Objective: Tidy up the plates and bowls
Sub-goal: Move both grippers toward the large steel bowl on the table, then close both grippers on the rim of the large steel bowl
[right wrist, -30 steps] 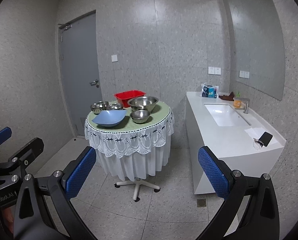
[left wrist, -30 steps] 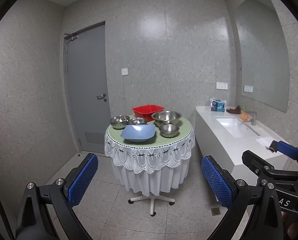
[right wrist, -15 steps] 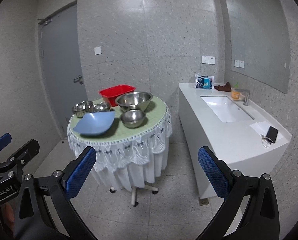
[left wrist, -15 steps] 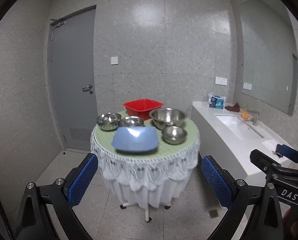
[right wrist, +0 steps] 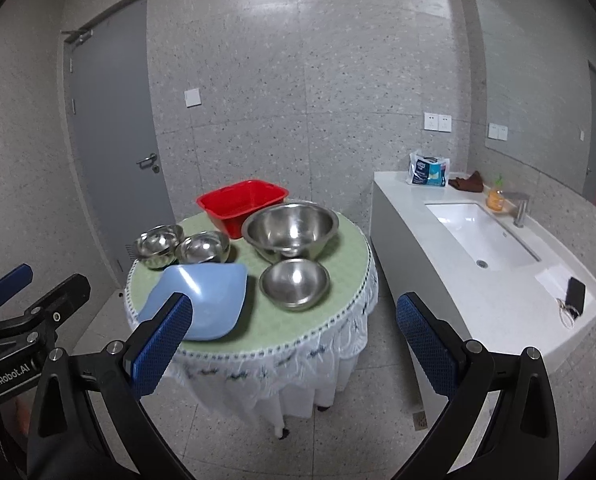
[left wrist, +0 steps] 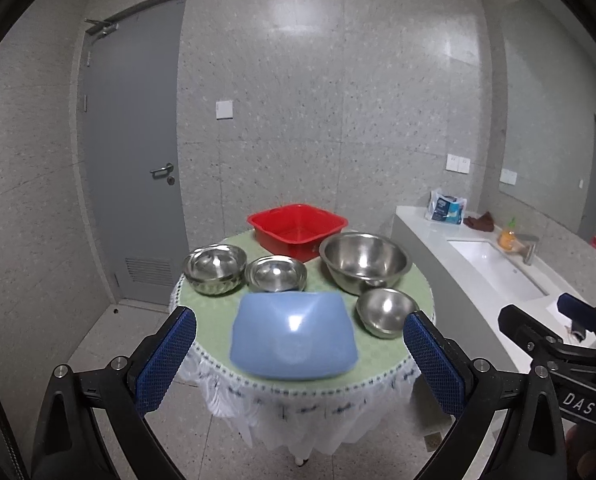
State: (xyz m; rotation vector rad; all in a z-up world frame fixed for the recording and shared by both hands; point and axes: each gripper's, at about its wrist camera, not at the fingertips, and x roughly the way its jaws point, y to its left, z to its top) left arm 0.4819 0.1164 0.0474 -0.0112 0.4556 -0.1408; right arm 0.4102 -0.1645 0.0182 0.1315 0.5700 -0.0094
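Observation:
A round table (left wrist: 214, 324) with a green top and white lace skirt holds a blue square plate (left wrist: 294, 336) (right wrist: 206, 300) at the front, a large steel bowl (left wrist: 365, 261) (right wrist: 290, 229), a small steel bowl (left wrist: 386, 310) (right wrist: 294, 283), two more steel bowls (left wrist: 214, 267) (left wrist: 276, 274) at the left, and a red basin (left wrist: 297, 229) (right wrist: 242, 206) at the back. My left gripper (left wrist: 298, 364) is open and empty in front of the table. My right gripper (right wrist: 294, 346) is open and empty, to the right of the left one.
A white counter (right wrist: 497, 300) with a sink (right wrist: 481, 236) stands right of the table, with a tissue pack (right wrist: 427, 168), brown cloth, orange bottle, phone and keys (right wrist: 573, 294). A grey door (left wrist: 134, 152) is at the back left. The floor is tiled.
Both grippers have moved forward toward the table, which now looks larger and closer. Both stay open and empty. Nothing on the table has moved.

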